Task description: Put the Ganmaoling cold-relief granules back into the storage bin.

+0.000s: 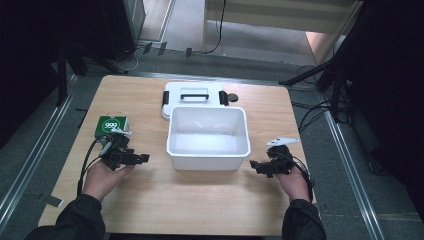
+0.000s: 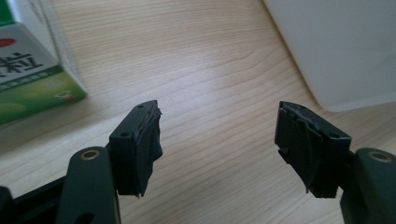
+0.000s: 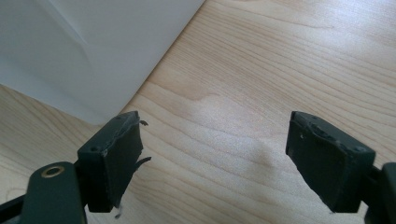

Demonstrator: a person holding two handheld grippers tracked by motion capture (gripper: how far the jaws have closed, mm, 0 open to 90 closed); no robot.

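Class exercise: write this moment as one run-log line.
left hand-held gripper: open, empty, beside green carton | right hand-held gripper: open, empty | white bin: centre, lid behind it

You work in a lab-like recording room: a lone wooden table (image 1: 150, 200) on grey floor, metal rails (image 1: 30, 165) beside it, cables (image 1: 220, 30) at the top.

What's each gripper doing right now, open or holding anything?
Left gripper: open, nothing between its jaws, near the green box.
Right gripper: open, nothing held, beside the white bin.
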